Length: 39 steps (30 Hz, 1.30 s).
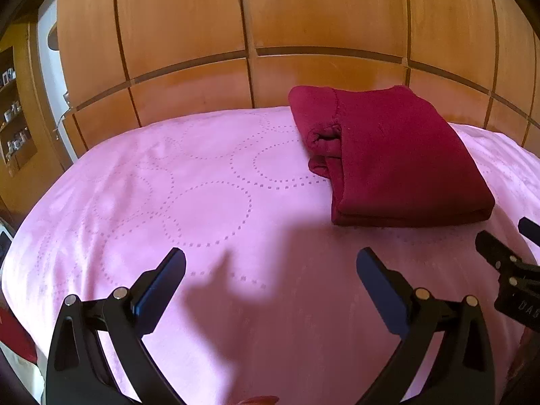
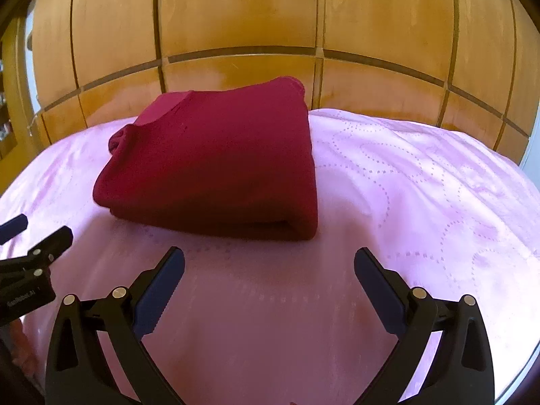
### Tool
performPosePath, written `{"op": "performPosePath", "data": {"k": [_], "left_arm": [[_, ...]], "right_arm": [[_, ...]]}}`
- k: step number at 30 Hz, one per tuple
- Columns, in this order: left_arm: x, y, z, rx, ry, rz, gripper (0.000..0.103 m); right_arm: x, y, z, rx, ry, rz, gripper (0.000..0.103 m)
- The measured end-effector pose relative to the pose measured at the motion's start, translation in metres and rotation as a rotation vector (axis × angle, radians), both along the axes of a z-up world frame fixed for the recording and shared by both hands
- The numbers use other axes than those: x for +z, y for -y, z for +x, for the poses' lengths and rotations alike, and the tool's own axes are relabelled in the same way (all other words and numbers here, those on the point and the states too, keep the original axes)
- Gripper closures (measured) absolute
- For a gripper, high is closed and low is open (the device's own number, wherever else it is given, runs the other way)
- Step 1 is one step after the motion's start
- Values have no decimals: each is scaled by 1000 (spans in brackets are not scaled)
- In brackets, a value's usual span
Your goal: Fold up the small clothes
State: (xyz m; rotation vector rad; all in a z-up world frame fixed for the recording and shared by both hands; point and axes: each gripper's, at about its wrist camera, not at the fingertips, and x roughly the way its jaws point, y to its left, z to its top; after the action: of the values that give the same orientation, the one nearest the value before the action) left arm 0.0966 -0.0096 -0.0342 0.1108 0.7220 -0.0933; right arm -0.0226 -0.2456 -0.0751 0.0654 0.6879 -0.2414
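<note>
A dark red garment (image 1: pixel 398 158) lies folded into a neat thick rectangle on the pink bedspread (image 1: pixel 202 202), toward the far side. It also shows in the right wrist view (image 2: pixel 219 162). My left gripper (image 1: pixel 270 266) is open and empty, hovering above the spread, near and to the left of the garment. My right gripper (image 2: pixel 270 266) is open and empty, just in front of the garment's near edge. The right gripper's fingers show at the right edge of the left wrist view (image 1: pixel 506 263). The left gripper's fingers show at the left edge of the right wrist view (image 2: pixel 37 253).
A wooden panelled wardrobe (image 1: pixel 320 33) stands right behind the bed. Shelves with small items (image 1: pixel 13 118) are at the far left. The bedspread (image 2: pixel 422 185) has a dotted circle pattern and lies smooth.
</note>
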Motion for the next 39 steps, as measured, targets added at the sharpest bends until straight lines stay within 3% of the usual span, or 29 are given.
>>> {"op": "performPosePath", "data": {"k": [5,17,39], "left_arm": [[10,-12,-8,18,7,-36,2],[30,-29,-25,34,41,-83,2],[31,-31,-26,27,30,-102,2]], "right_arm": [[9,4,-11,-44,16,44,3],[51,-15,-29,-42,112,-23,3],[48,-22,-29,-25,101,-33,3]]}}
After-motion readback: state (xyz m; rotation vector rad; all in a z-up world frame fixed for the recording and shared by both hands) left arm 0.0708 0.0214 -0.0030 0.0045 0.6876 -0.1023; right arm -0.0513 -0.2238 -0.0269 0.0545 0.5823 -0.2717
